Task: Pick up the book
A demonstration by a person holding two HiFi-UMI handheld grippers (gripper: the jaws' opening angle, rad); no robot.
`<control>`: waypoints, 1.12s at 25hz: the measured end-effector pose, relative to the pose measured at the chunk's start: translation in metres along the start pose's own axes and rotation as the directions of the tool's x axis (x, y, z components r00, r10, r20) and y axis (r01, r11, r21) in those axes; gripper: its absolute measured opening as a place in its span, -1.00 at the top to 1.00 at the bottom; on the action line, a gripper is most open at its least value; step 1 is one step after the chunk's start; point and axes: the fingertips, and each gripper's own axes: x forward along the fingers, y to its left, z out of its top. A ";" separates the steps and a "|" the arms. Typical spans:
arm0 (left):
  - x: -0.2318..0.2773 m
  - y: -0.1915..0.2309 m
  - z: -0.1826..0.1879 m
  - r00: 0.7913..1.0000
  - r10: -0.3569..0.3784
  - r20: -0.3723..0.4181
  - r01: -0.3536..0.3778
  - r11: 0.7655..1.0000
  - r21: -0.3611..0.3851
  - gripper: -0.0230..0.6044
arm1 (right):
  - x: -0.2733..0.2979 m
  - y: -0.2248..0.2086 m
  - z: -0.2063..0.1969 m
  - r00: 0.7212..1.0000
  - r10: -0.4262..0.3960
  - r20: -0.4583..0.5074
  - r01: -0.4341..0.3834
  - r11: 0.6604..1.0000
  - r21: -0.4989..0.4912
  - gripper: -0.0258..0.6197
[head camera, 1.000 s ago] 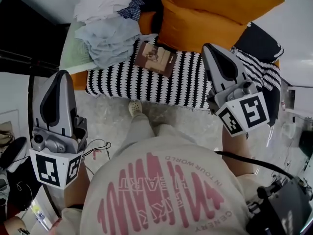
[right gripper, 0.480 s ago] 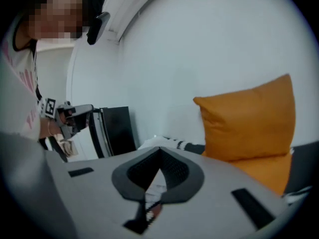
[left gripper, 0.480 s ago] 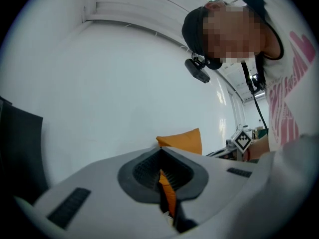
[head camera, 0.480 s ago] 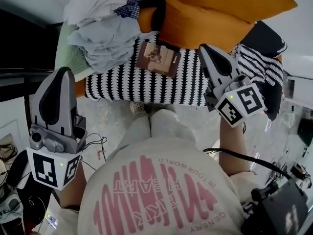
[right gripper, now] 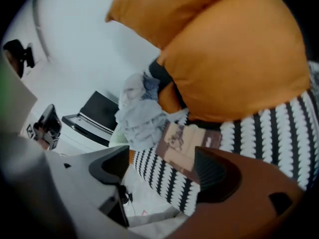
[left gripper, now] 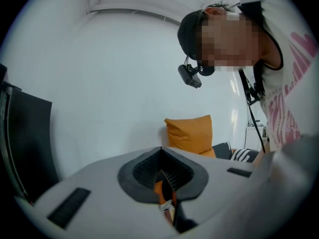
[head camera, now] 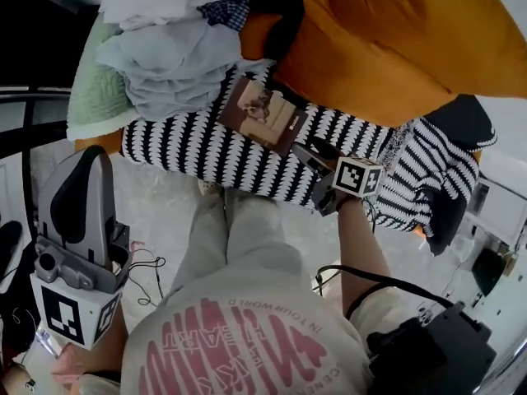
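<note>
Opening just now, the right gripper [head camera: 301, 150] gapes wide, the book [head camera: 263, 113] just ahead, ungripped; the left gripper [head camera: 87, 160] is closed.

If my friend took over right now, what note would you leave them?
Left hand-held gripper: shut, empty, off to the side.
Right hand-held gripper: jaws have just been opening, now wide; the book shows in the gap ahead, ungripped.
Book: flat on the black-and-white blanket, beside the orange cushion.
Done: right gripper lined up.
Left: close on the book, lift.
</note>
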 end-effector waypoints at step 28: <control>0.019 -0.036 -0.082 0.970 0.115 -0.214 -0.129 0.990 -0.054 0.91 | 0.097 -0.051 -0.013 0.890 0.433 0.140 -0.444 0.758 0.478 -0.38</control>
